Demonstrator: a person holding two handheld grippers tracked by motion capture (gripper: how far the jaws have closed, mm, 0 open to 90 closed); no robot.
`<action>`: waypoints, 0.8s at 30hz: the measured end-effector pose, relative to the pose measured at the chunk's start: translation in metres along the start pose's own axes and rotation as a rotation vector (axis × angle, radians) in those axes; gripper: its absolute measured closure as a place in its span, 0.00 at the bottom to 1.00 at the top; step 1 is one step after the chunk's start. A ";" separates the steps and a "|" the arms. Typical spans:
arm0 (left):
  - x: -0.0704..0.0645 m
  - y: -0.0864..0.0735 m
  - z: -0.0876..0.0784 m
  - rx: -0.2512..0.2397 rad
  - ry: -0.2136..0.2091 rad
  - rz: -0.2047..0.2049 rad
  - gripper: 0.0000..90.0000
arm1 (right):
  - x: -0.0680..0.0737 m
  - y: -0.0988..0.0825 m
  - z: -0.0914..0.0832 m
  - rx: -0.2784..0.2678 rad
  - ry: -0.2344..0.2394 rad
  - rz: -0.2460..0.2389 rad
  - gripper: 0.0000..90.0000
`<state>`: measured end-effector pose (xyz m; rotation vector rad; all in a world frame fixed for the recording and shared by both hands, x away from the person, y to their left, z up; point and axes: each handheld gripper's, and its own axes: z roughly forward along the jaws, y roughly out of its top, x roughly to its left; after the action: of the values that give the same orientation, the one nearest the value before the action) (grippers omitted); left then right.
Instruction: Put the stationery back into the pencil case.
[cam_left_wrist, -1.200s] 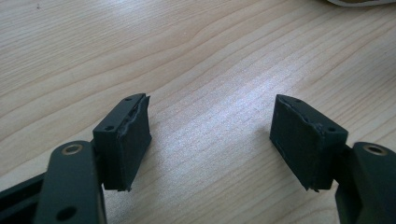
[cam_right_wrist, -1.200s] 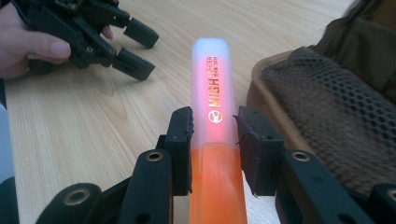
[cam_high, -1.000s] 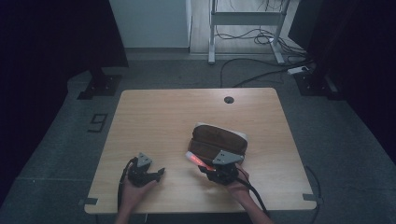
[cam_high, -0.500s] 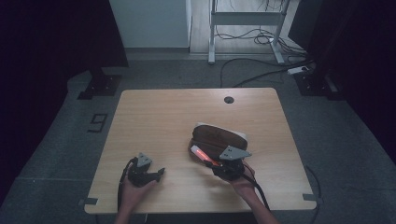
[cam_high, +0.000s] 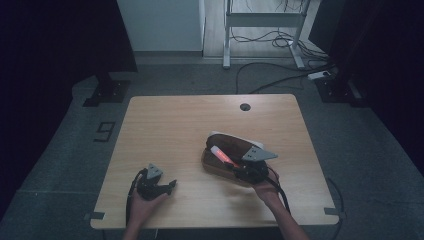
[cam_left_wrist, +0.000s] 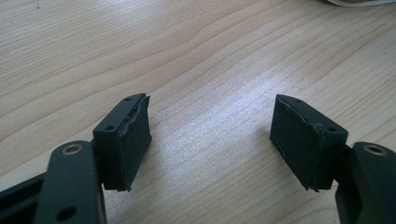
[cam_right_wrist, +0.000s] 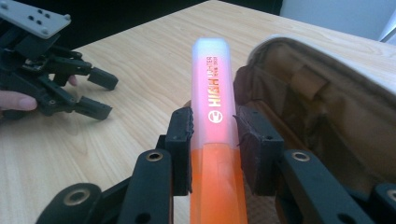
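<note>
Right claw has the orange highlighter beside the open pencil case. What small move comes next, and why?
Probably ease the right claw toward the pencil case opening and lower the highlighter in: the claw is shut on it, the case gapes right beside it, and the left claw rests open, apart on the table.

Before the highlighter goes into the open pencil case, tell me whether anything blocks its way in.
Nothing visible does. The right gripper is shut on the orange highlighter, right beside the open mouth of the brown pencil case. The left gripper rests open on the table, well off to the side.
</note>
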<state>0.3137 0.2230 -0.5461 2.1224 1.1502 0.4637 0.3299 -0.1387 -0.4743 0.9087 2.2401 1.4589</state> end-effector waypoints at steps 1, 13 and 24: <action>0.000 0.000 0.000 0.000 0.000 0.000 0.31 | -0.001 0.001 -0.001 0.002 -0.002 0.002 0.72; 0.000 0.000 0.000 -0.001 0.001 -0.001 0.31 | -0.011 0.013 -0.006 -0.012 -0.025 -0.011 0.72; 0.000 0.000 0.000 0.000 0.000 -0.001 0.31 | -0.024 0.020 -0.008 -0.009 -0.047 -0.009 0.73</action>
<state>0.3137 0.2230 -0.5461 2.1218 1.1505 0.4633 0.3497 -0.1543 -0.4546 0.9189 2.1992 1.4280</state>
